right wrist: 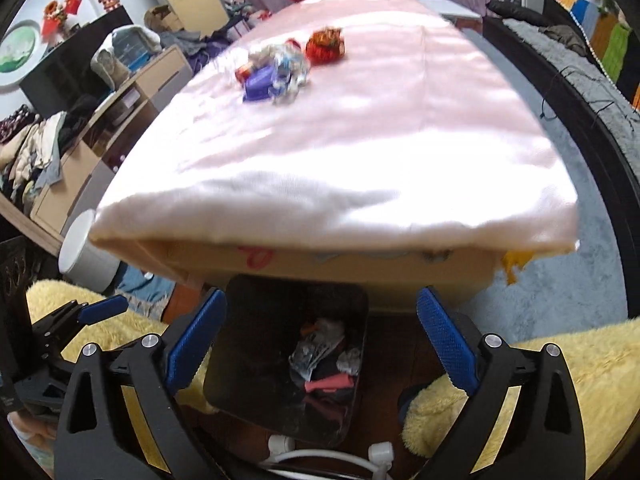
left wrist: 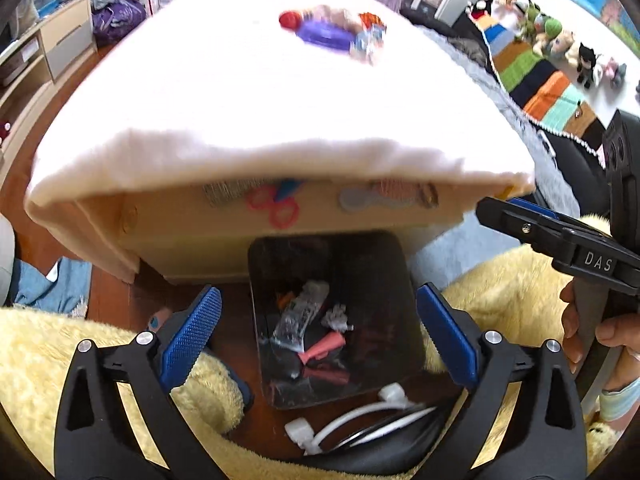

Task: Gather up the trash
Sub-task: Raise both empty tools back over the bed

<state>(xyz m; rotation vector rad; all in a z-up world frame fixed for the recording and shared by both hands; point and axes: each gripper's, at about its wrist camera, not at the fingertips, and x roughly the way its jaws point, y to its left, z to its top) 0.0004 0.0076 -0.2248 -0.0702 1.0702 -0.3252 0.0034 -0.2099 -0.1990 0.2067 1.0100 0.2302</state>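
A black bin (left wrist: 360, 252) stands on the floor in front of the table and holds several wrappers, among them a pink one (left wrist: 324, 350); it also shows in the right wrist view (right wrist: 256, 344). A pile of trash (left wrist: 332, 34) with a purple wrapper lies far back on the pink-white tablecloth (left wrist: 260, 112), and also shows in the right wrist view (right wrist: 280, 68). My left gripper (left wrist: 318, 336) is open and empty above the bin. My right gripper (right wrist: 320, 350) is open and empty above the bin too; it also shows in the left wrist view (left wrist: 512, 212).
The cloth-covered table (right wrist: 360, 152) stands ahead with its front edge just above the bin. Yellow fluffy fabric (left wrist: 40, 360) lies on both sides of the bin. White earbuds or a cable (left wrist: 352, 420) lie near the bin. A white cylinder (right wrist: 86, 248) stands left of the table.
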